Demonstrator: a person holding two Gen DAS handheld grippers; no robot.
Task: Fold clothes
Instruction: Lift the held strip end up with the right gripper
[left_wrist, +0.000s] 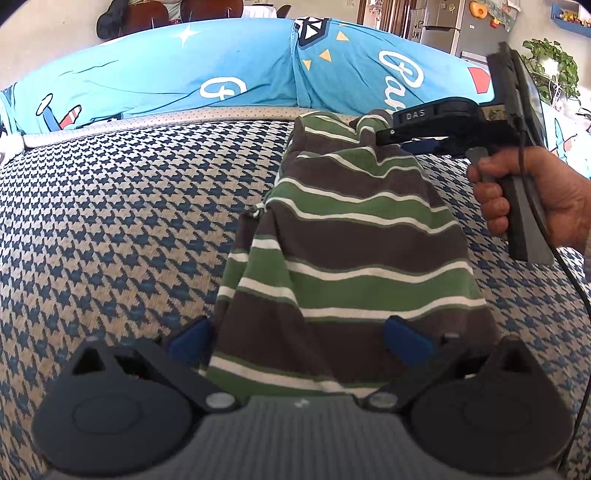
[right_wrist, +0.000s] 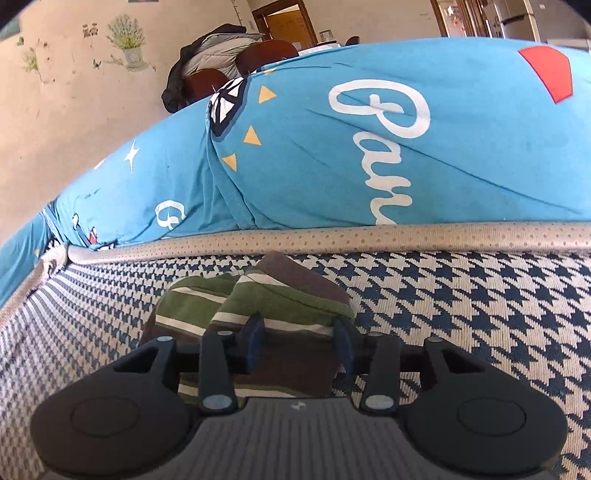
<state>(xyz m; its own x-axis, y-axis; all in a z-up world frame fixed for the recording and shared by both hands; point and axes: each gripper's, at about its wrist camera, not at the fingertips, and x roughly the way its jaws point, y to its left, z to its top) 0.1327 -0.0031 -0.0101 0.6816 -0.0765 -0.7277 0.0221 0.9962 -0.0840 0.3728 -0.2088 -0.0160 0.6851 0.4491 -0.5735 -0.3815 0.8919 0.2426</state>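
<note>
A green, brown and white striped garment lies lengthwise on the houndstooth surface. My left gripper is at its near end. The blue pads stand wide apart with the cloth running between them, not pinched. A hand holds my right gripper at the garment's far end, where the cloth bunches up. In the right wrist view the right gripper has its fingers partly apart. A folded bunch of the garment sits loosely between them.
A blue printed cushion or bedding runs along the far side behind a beige piped edge. Houndstooth fabric spreads to the left and right of the garment. A cable hangs from the right gripper's handle.
</note>
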